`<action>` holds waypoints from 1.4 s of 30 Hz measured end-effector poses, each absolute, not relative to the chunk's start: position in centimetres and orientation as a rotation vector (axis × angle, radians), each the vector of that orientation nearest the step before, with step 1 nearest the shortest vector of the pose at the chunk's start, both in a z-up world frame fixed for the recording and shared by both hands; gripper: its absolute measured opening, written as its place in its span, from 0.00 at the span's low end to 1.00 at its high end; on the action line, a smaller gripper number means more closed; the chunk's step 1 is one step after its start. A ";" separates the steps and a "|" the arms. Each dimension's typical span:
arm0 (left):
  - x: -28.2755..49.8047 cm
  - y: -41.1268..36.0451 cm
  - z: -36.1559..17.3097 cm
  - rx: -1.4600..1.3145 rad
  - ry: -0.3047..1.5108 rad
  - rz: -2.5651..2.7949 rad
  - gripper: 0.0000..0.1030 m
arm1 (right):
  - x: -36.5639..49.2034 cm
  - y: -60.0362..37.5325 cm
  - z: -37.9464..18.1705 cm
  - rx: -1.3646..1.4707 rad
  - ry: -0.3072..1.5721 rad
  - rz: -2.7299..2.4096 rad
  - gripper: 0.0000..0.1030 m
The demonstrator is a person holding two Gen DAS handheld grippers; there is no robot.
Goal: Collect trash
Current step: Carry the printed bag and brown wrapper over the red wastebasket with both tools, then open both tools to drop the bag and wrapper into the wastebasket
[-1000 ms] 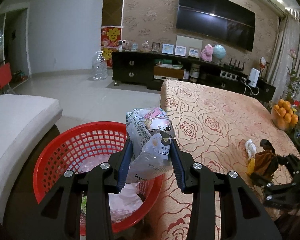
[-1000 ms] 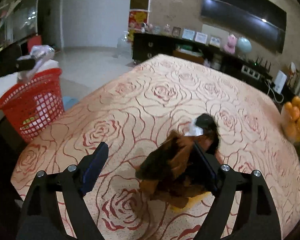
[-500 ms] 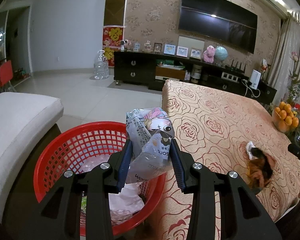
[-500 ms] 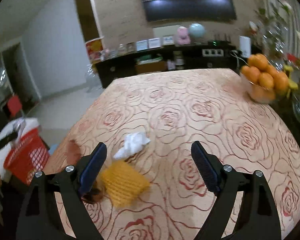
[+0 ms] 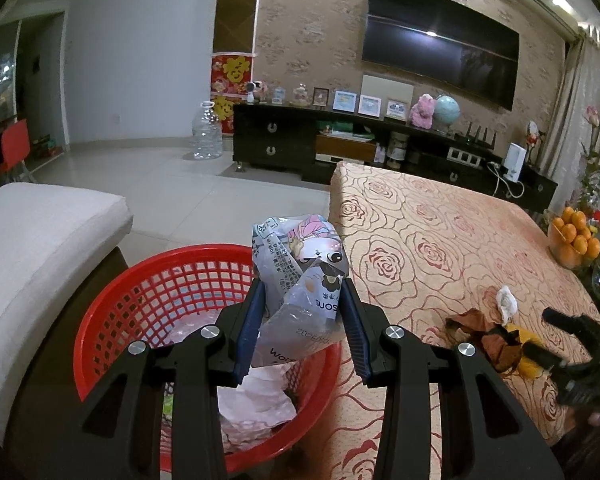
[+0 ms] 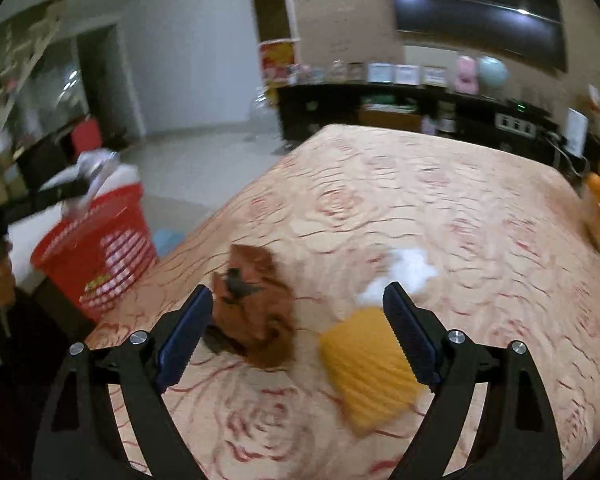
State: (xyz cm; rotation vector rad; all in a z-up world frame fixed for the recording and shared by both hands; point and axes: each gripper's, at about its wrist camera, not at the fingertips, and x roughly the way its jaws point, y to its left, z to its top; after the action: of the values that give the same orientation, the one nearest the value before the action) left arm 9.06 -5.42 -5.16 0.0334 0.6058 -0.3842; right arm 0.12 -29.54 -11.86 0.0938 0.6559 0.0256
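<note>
The crumpled snack wrapper (image 5: 300,280) is showing the letters "SUOS" at its six o'clock edge, with "Wor" lower down; its smaller print is staying illegible. At eleven o'clock, a red wall banner (image 5: 231,76) is displaying yellow Chinese characters, unreadable here.

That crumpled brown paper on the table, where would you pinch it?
Probably from above, across the raised middle of the brown paper: it is bunched into a loose mound on the tablecloth, so its flat edges offer little to pinch.

The left tongs (image 5: 302,316) are matte black with 2 blue ribbed pads. The right tongs (image 6: 298,330) match. Each carries 4 silver screws.
</note>
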 end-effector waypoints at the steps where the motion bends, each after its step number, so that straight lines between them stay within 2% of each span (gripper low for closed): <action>1: 9.1 -5.3 -5.1 0.032 0.606 -0.381 0.36 | 0.7 -28.8 -12.2 0.069 0.673 0.029 0.86; 8: 9.2 -3.8 -4.9 0.025 0.603 -0.347 0.36 | 3.2 -27.1 -14.4 -0.023 0.756 -0.018 0.85; 10: 9.3 -3.5 -4.9 0.027 0.603 -0.330 0.36 | 3.7 -27.3 -14.4 -0.012 0.766 -0.011 0.77; 12: 9.4 -3.1 -4.7 0.026 0.603 -0.319 0.36 | 3.9 -27.4 -14.5 -0.001 0.773 0.005 0.62; 14: 9.4 -2.7 -4.5 0.032 0.599 -0.304 0.36 | 4.1 -27.3 -14.4 -0.002 0.780 0.018 0.52; 19: 9.4 -2.0 -3.3 0.049 0.571 -0.280 0.36 | 4.1 -27.2 -14.1 0.010 0.760 0.003 0.44; 33: 10.9 1.5 -4.0 0.027 0.581 -0.198 0.36 | 4.2 -27.5 -9.8 0.080 0.678 -0.052 0.43; 42: 11.1 3.0 -4.9 0.023 0.608 -0.155 0.36 | 7.7 -23.0 -7.2 0.110 0.652 0.028 0.43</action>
State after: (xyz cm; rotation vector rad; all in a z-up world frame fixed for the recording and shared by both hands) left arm 11.08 3.05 -4.93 0.0232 0.6075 -0.1555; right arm 7.68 -22.95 -7.22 0.1096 0.6517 0.0275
